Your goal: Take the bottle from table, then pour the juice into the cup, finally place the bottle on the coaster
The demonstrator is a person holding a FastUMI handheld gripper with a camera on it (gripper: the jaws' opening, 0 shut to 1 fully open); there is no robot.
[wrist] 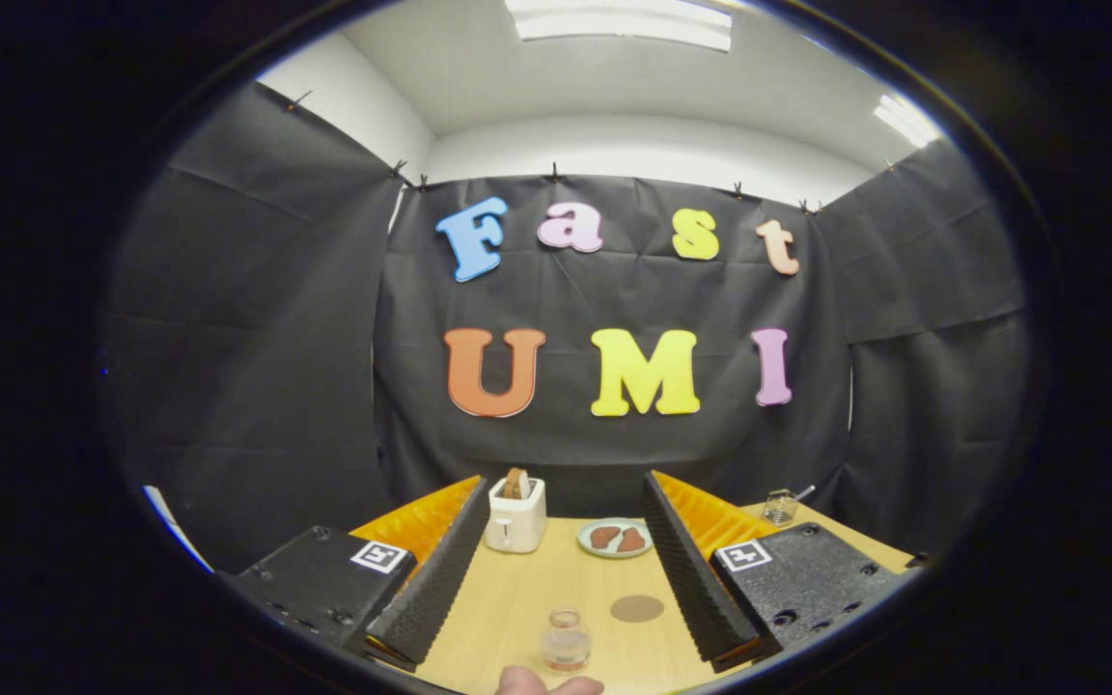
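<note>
A small clear bottle [566, 639] with a little orange juice in its bottom stands upright on the wooden table [508, 603], low between my fingers and near their base. A round brown coaster [636, 608] lies flat just to the right of the bottle and slightly farther off. A small clear glass vessel [780, 505], which may be the cup, stands at the table's back right, beyond my right finger. My gripper [566, 483] is open wide and held above the table, touching nothing.
A white toaster [515, 516] with a slice in its slot stands at the back, near my left fingertip. A plate [616, 538] with brown food pieces sits beside it. A person's fingertips [548, 684] show just nearer than the bottle.
</note>
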